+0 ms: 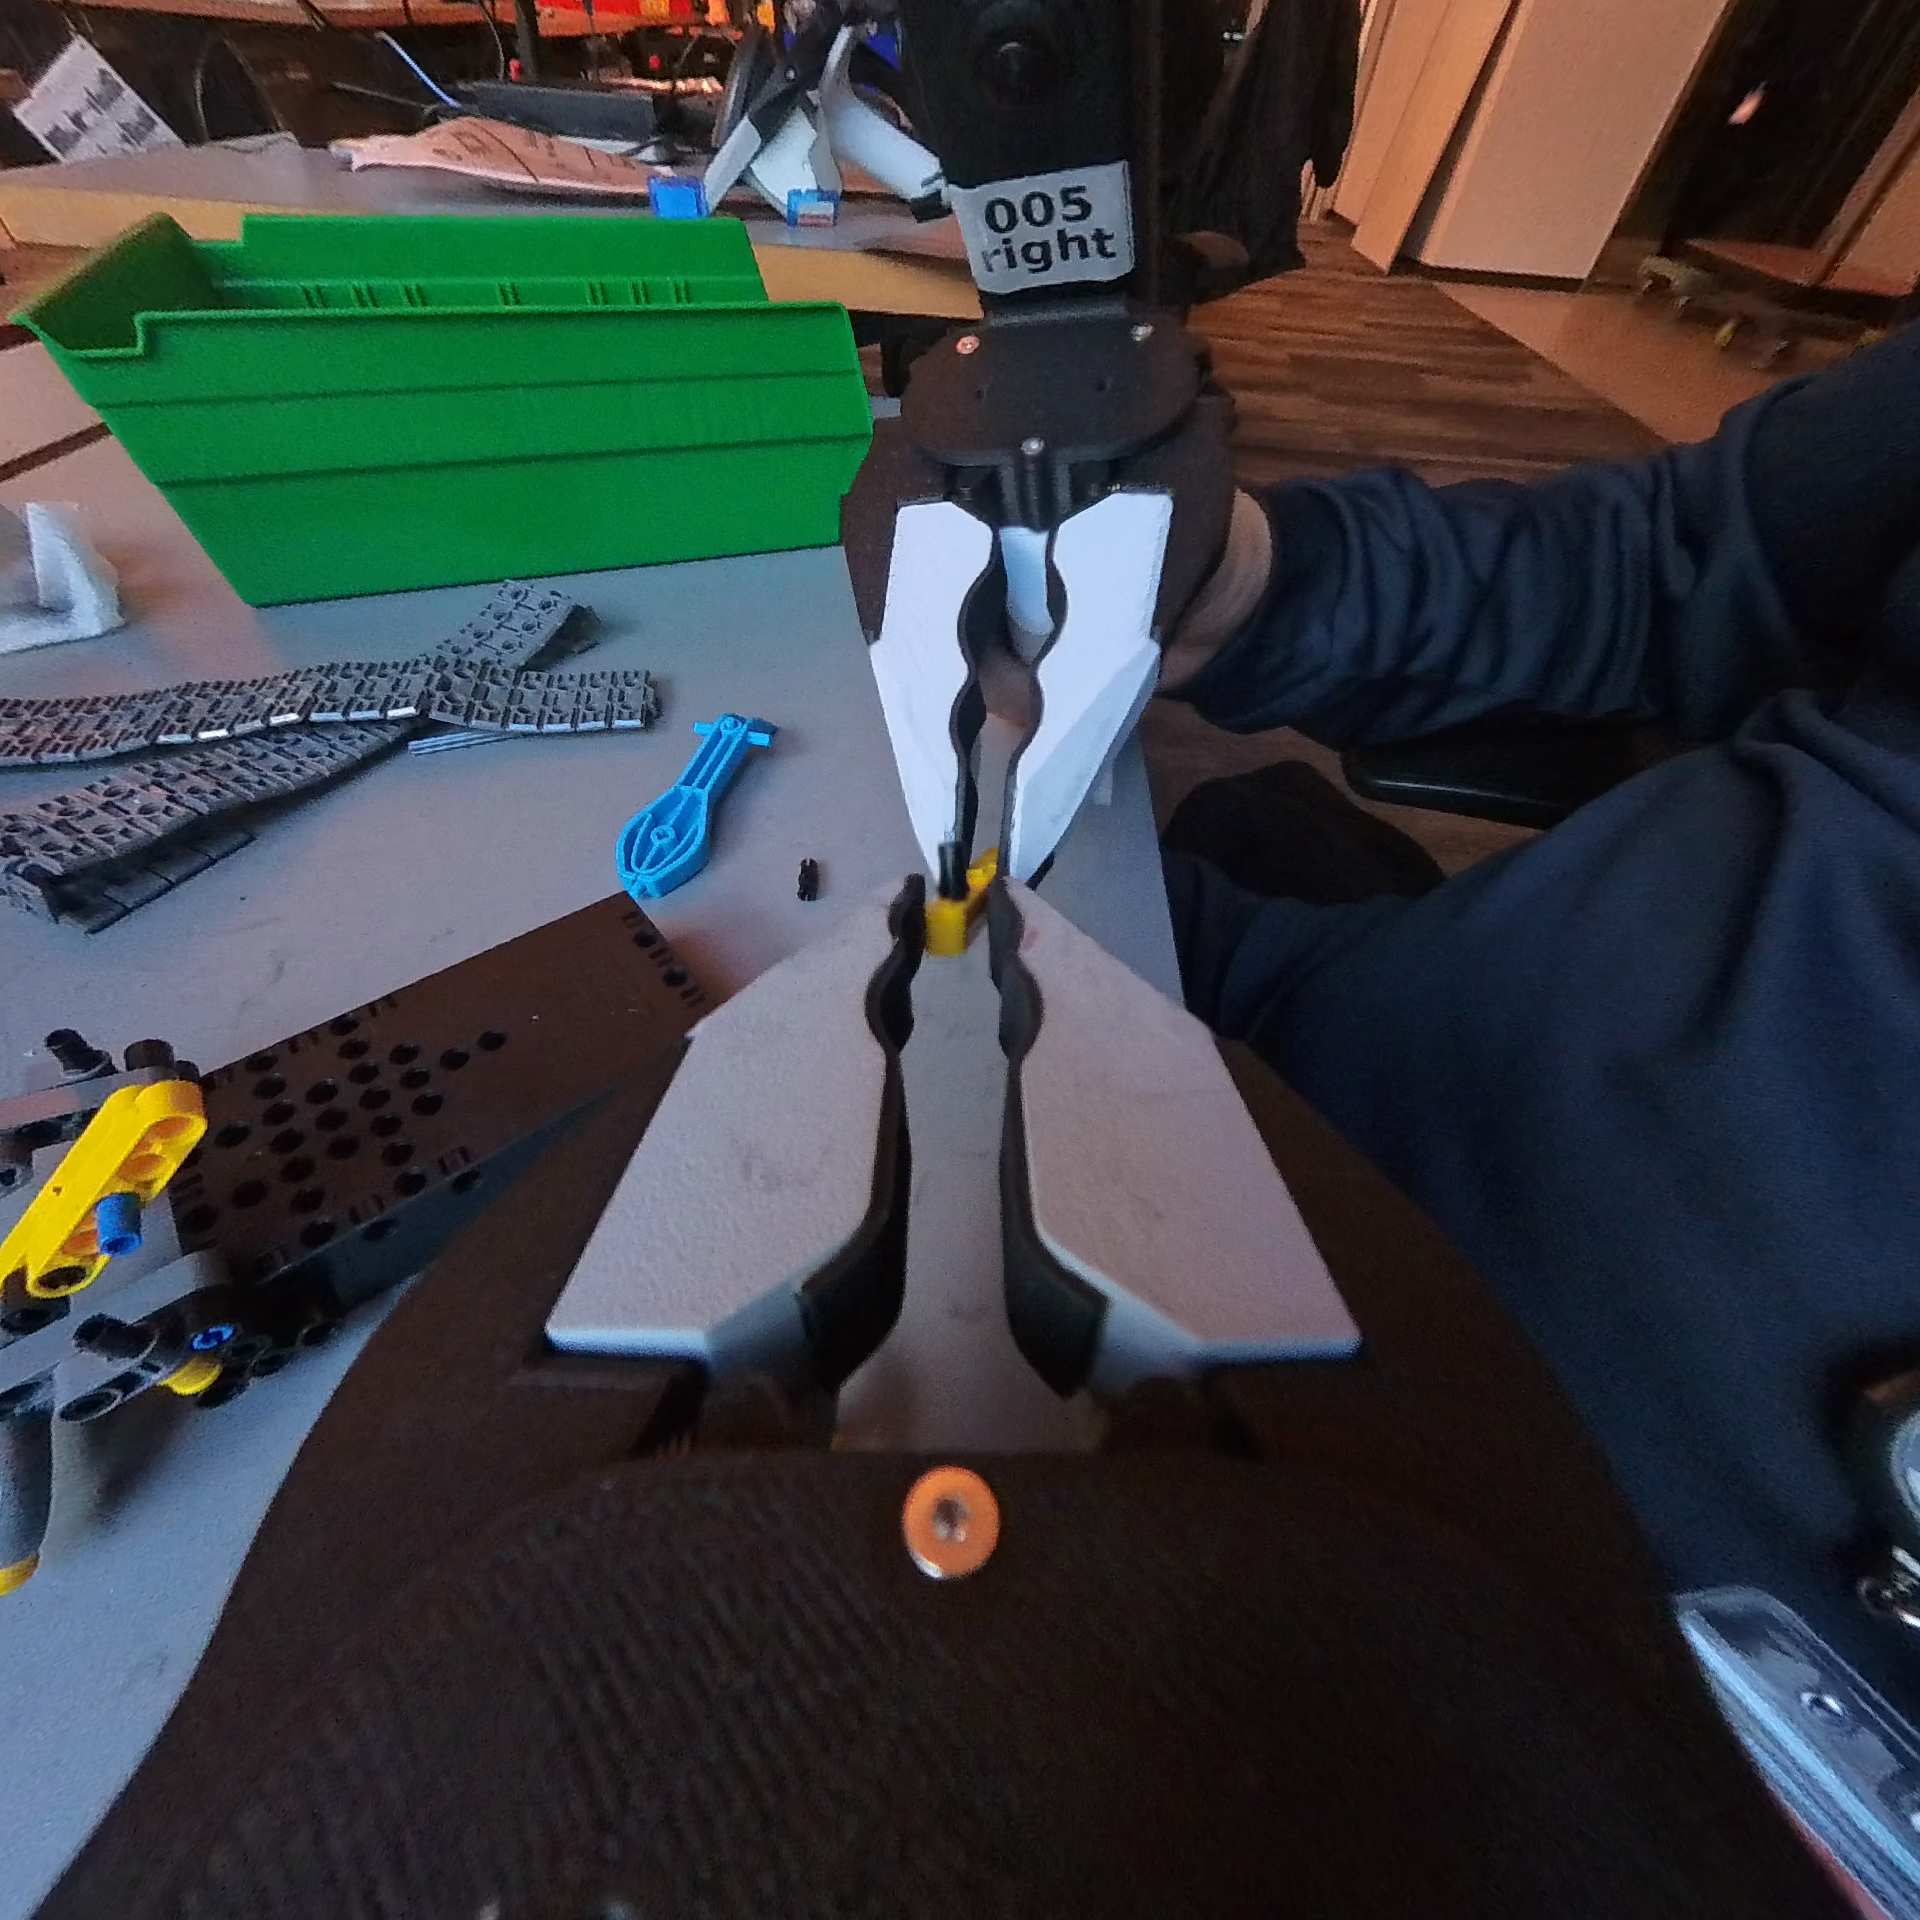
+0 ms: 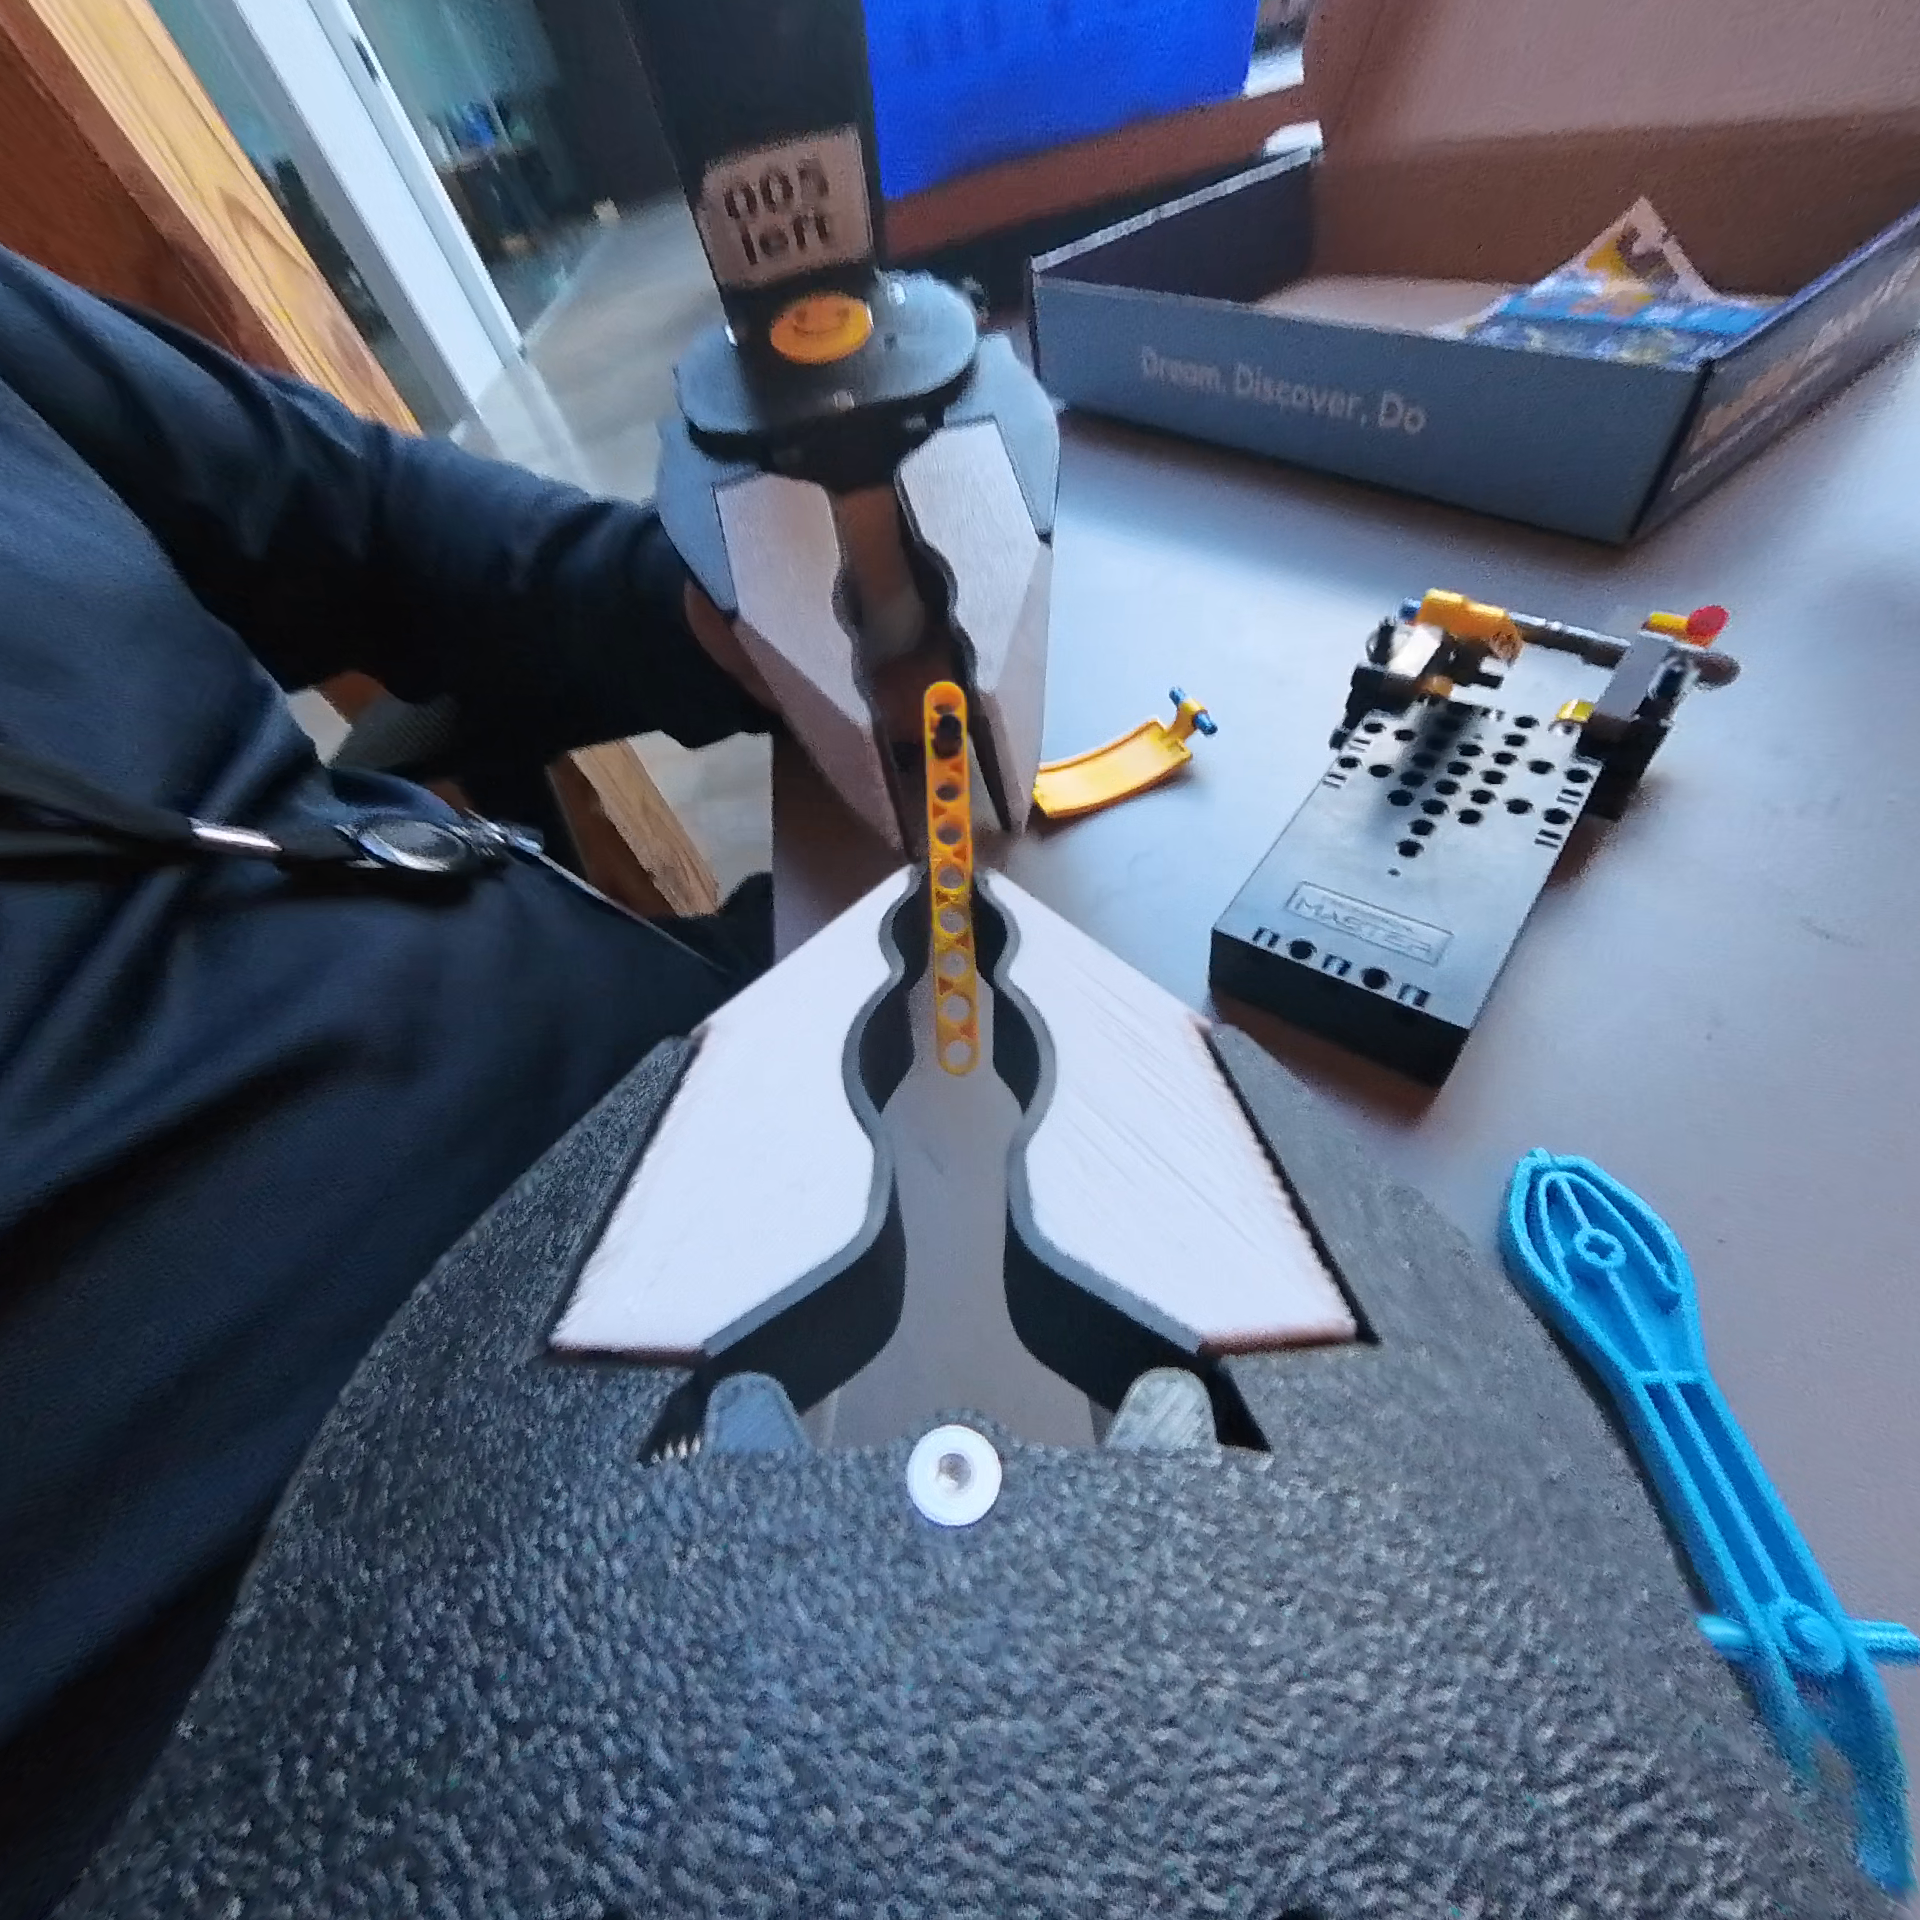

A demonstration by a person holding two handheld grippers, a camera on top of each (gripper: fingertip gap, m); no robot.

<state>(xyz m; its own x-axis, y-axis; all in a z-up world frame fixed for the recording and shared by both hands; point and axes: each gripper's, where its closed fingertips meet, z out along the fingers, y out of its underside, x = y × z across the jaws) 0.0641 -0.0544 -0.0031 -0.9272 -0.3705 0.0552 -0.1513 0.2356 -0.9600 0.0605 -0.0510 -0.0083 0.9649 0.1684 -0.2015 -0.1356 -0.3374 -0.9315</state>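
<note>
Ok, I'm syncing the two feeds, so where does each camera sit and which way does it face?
Left wrist view: sits on the left claw, looking along its fingers over the grey table toward the green bin; the right claw and a dark sleeve face it.
Right wrist view: sits on the right claw, looking the opposite way, toward the black perforated base and the open box; the left claw and the other sleeve face it.
Shared: both claws, the yellow beam between their tips, the blue tool.
</note>
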